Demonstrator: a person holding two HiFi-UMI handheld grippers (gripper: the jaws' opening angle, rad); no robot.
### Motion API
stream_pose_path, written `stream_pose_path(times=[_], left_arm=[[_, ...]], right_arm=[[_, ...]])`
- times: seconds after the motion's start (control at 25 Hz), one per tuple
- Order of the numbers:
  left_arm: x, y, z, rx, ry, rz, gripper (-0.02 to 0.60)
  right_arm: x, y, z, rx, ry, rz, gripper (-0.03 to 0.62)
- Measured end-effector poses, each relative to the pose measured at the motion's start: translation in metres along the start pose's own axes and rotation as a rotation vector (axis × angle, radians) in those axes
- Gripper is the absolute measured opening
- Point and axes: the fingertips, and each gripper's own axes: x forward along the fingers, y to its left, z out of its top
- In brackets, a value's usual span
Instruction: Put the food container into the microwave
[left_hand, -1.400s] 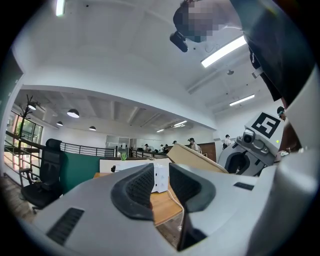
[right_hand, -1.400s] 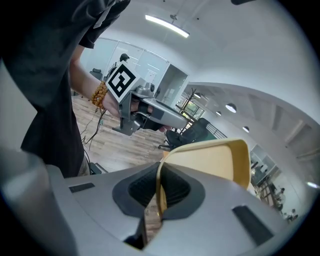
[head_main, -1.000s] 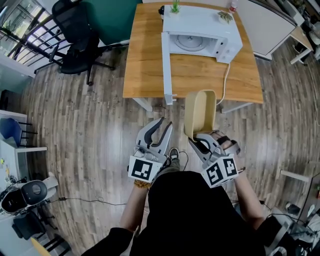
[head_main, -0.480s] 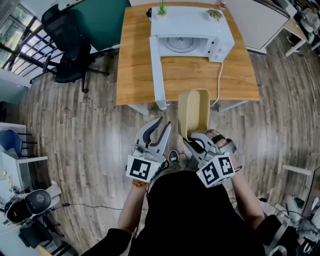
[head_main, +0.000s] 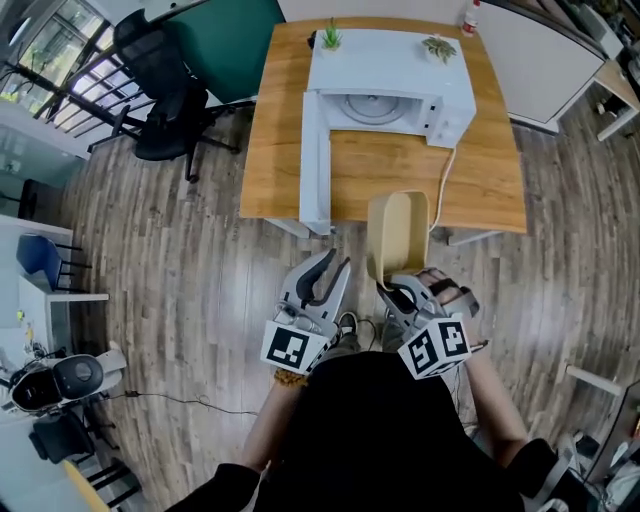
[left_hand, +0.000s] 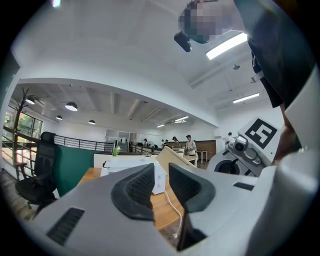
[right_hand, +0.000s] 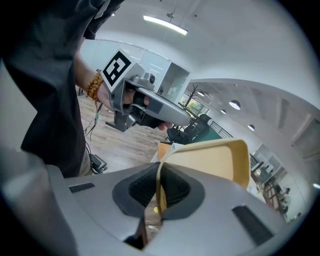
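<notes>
Food container nearer microwave (still clamped).

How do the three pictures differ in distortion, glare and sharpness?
Head view: strong wide-angle bending, so the table edges and the floorboards curve; the light is even and details stay sharp. Left gripper view: a dark round border, and the ceiling light strip glares white. Right gripper view: the same round border; the food container looks sharp, with bent room lines behind it.

Food container: tan tray (rounded corners), tipped on edge, near rim pinched by right gripper, off counter's near edge.
Microwave: white, far on counter, door open leftward.
</notes>
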Motion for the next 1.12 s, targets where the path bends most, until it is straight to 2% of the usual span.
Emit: stream_pose_path(times=[0.28,0.8,0.96,1.12], left_arm=[[0.024,-0.017,0.007,0.015,0.010,0.040,0.104],[0.053,-0.056,0.016,0.003,-0.020,0.110,0.101],[0.052,-0.062,0.010,0.065,-0.001,0.108,0.101],[0.060,-0.052,0.002,0.065,0.009,0.108,0.101]], right_arm=[[-0.014,-0.024,-0.034,-0.015,-0.018,0.007,0.014],[-0.031,-0.043,-0.065,-0.065,-0.052,0.034,0.014],[-0.031,-0.038,-0.069,-0.063,-0.053,0.059,0.014],[-0.019,-0.046,-0.082,-0.057,-0.027,0.073,0.014]])
